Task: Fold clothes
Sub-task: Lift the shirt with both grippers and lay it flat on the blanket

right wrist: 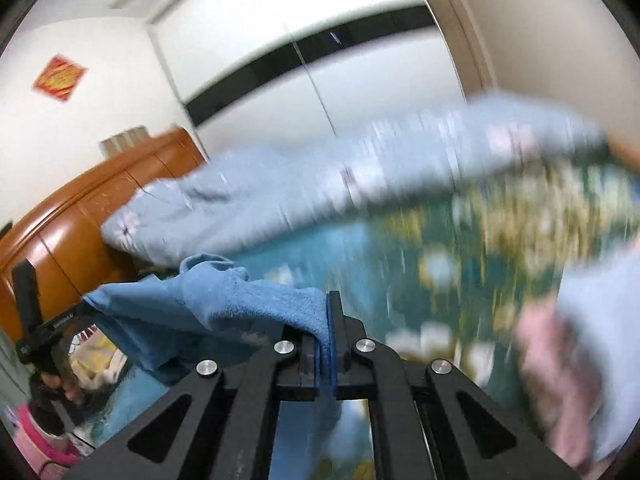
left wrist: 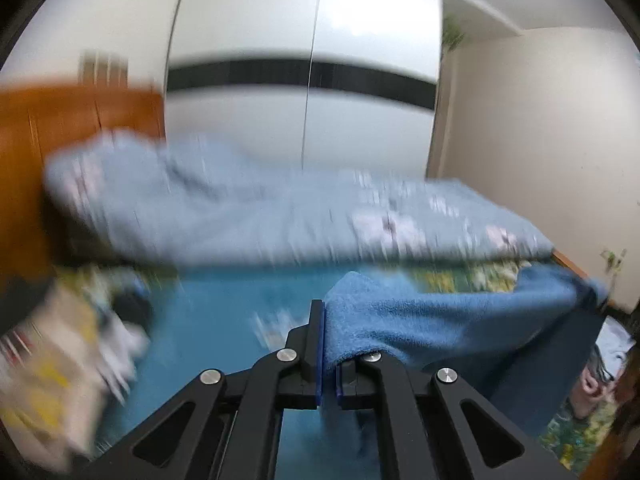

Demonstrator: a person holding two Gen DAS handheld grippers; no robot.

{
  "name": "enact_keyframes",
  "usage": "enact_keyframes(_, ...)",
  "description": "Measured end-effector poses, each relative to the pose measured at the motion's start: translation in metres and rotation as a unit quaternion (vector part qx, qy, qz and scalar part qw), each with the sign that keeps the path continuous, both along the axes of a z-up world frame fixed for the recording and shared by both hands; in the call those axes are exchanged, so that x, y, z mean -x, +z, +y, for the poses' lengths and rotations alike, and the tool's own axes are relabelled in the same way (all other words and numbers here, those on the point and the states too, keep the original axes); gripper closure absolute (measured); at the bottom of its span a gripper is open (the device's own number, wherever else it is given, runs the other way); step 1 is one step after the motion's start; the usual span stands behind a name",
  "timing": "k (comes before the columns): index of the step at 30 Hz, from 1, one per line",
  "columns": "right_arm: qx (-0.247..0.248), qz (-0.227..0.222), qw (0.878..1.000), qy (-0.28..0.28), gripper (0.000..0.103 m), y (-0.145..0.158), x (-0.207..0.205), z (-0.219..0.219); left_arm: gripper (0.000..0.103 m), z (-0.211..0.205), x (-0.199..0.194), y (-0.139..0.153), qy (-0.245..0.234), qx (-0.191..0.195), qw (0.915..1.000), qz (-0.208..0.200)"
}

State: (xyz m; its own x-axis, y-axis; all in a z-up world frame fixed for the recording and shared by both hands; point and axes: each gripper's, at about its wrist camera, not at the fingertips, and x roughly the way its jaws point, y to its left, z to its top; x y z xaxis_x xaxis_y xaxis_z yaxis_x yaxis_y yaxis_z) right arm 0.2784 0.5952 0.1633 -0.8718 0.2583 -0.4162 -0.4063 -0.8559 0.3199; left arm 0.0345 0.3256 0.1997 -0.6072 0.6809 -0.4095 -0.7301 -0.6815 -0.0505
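Note:
A blue terry towel [left wrist: 440, 320] hangs stretched in the air between my two grippers, above a bed. My left gripper [left wrist: 329, 344] is shut on one corner of it; the towel runs off to the right. My right gripper [right wrist: 328, 340] is shut on the other corner; the towel [right wrist: 224, 300] runs off to the left, where the left gripper's black body [right wrist: 36, 320] shows. Both views are blurred by motion.
A light blue floral quilt [left wrist: 248, 208] lies bunched along the far side of the bed, on a teal patterned sheet [left wrist: 224, 308]. An orange wooden headboard [right wrist: 80, 216] and a white wardrobe [left wrist: 304, 80] stand behind. Folded clothes [right wrist: 580, 360] lie at the right, other items [left wrist: 60, 360] at the left.

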Motion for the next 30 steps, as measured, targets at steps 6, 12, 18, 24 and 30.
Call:
enact_keyframes(6, -0.126, 0.083, 0.988, 0.015, 0.1, 0.104, -0.021, -0.047, 0.099, -0.056, -0.038, 0.09, 0.014, -0.061, 0.9941, 0.089)
enact_keyframes(12, -0.206, 0.134, 0.968, 0.047, 0.1, 0.156, -0.061, -0.096, 0.099, -0.124, -0.094, 0.128, 0.029, -0.094, 0.9822, 0.16)
enact_keyframes(18, -0.263, 0.143, 0.953, 0.056, 0.1, 0.183, -0.079, -0.12, 0.095, -0.147, -0.115, 0.139, 0.044, -0.072, 0.9757, 0.203)
enact_keyframes(24, -0.263, 0.05, 0.961, 0.076, 0.1, 0.172, -0.015, -0.103, 0.095, -0.111, -0.059, 0.092, 0.059, -0.011, 0.9883, 0.14)
enact_keyframes(30, -0.154, -0.101, 0.979, 0.091, 0.1, 0.059, 0.107, -0.045, 0.095, -0.058, 0.038, -0.046, 0.092, 0.1, 0.9907, 0.011)
